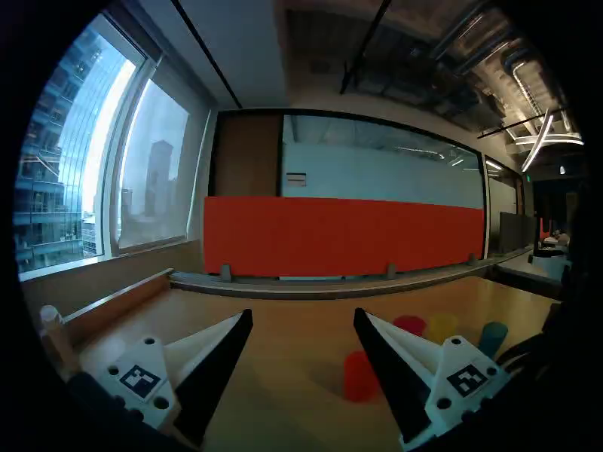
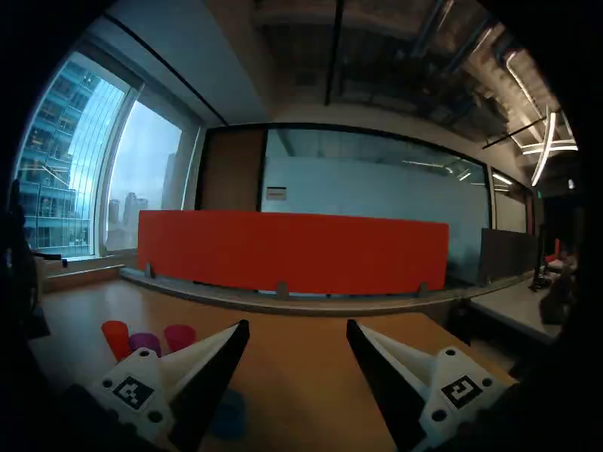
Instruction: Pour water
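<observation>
Wooden table (image 1: 301,407) ran away toward a long orange partition (image 1: 343,235) at its far edge, with glass wall above it and tall windows (image 1: 151,177) on the left looking out on towers. Strip lights (image 1: 544,140) hung from the exposed ceiling at far right.

In the left gripper view, the left gripper (image 1: 301,313) hovered above the table with its two fingers spread wide and nothing between them. An orange cup (image 1: 360,374) stood on the table just beside the inner edge of its right finger, apparently not touching it. Farther off to the right stood a pink cup (image 1: 409,325), a yellow cup (image 1: 442,326) and a teal cup (image 1: 494,337), close together in a loose row.

In the right gripper view, the right gripper (image 2: 296,324) was likewise held wide open and empty over bare tabletop. Cups stood to its left: the orange cup (image 2: 115,338), a purple cup (image 2: 145,344) and the pink cup (image 2: 179,337) grouped beyond the left finger, and a blue cup (image 2: 226,413) nearer, partly hidden under that finger. Whether any cup held water could not be told.
</observation>
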Demonstrator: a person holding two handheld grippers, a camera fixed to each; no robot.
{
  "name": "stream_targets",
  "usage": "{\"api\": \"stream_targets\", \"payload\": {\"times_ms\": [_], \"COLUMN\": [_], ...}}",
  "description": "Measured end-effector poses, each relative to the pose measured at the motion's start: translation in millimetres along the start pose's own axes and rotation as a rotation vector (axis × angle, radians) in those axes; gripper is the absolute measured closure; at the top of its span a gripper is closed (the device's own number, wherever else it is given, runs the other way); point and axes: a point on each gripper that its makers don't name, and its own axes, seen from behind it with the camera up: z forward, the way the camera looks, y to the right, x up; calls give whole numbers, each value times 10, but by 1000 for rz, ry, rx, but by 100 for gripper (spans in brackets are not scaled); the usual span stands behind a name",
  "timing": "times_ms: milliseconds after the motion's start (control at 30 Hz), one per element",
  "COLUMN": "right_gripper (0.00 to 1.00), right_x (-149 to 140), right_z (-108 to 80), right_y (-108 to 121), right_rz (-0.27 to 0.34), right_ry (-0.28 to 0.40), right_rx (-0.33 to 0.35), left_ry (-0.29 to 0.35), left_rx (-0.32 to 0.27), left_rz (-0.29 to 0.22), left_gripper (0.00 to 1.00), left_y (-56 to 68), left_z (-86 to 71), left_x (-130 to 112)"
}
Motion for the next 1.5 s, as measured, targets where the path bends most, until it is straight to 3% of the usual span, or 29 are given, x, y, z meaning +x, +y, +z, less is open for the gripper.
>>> {"api": "stream_targets", "payload": {"times_ms": [600,1000,1200,1500], "right_gripper": [0,0,0,0], "right_x": [718,784,754,831], "right_z": [60,80,62,17], "right_y": [-74,-135,-263,-514], "right_rz": [-9,32,35,22], "right_ry": [-29,-54,-77,-83], "right_rx": [50,106,196,360], "left_ry": [-17,-68,-94,-75], "left_rx": [-121,-230,-327,-465], "left_rz": [-10,-9,-11,44], "left_gripper": [0,0,0,0], "left_y": [314,477,638,907], "left_z": [223,273,269,204], "left_x": [634,718,753,904]}}
